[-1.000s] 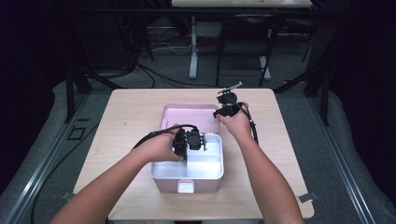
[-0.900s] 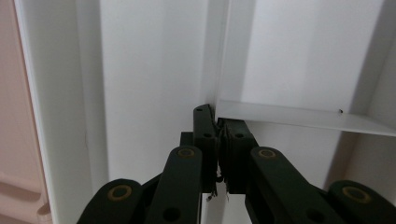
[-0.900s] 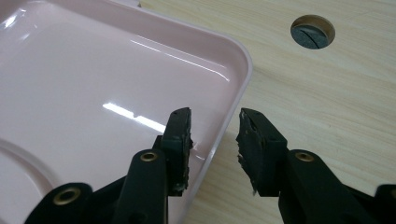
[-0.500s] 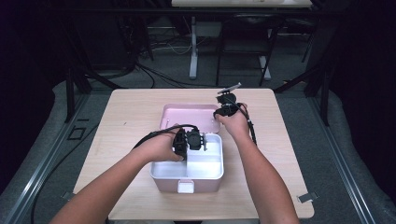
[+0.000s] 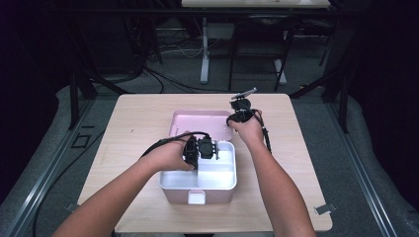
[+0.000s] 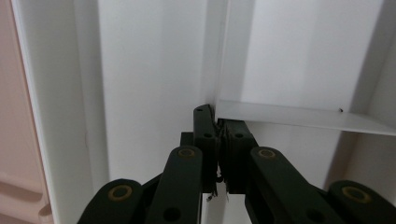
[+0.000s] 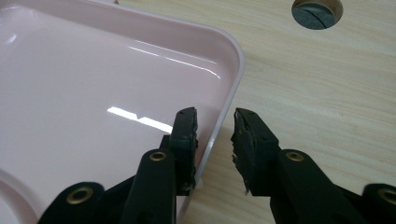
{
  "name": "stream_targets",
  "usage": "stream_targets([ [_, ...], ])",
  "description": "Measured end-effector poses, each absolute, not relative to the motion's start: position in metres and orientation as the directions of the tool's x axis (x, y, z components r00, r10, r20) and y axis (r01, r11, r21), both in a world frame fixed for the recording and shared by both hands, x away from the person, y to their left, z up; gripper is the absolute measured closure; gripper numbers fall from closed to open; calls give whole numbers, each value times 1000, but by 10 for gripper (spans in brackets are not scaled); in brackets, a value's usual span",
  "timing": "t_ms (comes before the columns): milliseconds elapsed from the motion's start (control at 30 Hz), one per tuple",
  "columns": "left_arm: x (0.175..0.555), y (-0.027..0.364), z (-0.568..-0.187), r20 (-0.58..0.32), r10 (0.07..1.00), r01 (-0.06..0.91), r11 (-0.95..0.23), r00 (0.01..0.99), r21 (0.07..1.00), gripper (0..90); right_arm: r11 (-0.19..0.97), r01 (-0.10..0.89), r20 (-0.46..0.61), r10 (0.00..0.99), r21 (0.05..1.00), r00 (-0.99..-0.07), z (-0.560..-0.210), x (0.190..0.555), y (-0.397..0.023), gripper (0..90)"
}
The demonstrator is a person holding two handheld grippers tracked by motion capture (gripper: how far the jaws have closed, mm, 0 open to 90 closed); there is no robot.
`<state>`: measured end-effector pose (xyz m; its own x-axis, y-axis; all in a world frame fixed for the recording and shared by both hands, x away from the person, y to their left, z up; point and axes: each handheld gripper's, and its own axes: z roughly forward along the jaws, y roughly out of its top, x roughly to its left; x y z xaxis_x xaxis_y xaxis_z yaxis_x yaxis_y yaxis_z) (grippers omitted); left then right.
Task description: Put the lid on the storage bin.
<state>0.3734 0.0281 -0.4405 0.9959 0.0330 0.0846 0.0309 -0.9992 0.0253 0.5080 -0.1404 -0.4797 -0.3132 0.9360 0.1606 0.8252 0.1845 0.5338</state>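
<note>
Pink plastic lid: right gripper jaws closing astride its 3 o'clock rim, gap remaining. Left gripper pinches white box divider.

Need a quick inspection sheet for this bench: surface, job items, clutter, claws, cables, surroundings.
Surface: light wooden table, with a round hole near the lid.
Job's things: white-lined pink box with an inner divider; pink lid open behind it.
Clutter: nothing seen.
Claws: left claw shut on the divider; right claw straddles the lid's rim, jaws just been closing, pads not yet pressing.
Cables: one trails from each claw.
Surroundings: dark floor, metal frames, floor wiring.
</note>
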Motion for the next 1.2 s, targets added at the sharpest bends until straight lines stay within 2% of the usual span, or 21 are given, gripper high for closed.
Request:
stream_targets([
  [267, 373, 28, -441, 84, 33, 31, -999, 996, 25, 865, 160, 834, 191, 934, 529, -300, -481, 510, -140, 749],
  [867, 374, 28, -441, 82, 34, 32, -999, 996, 25, 865, 92, 865, 240, 942, 493, -236, -477, 510, -141, 784],
  [1200, 374, 28, -441, 82, 33, 31, -999, 996, 24, 865, 100, 872, 207, 953, 479, -223, -472, 509, -137, 807],
])
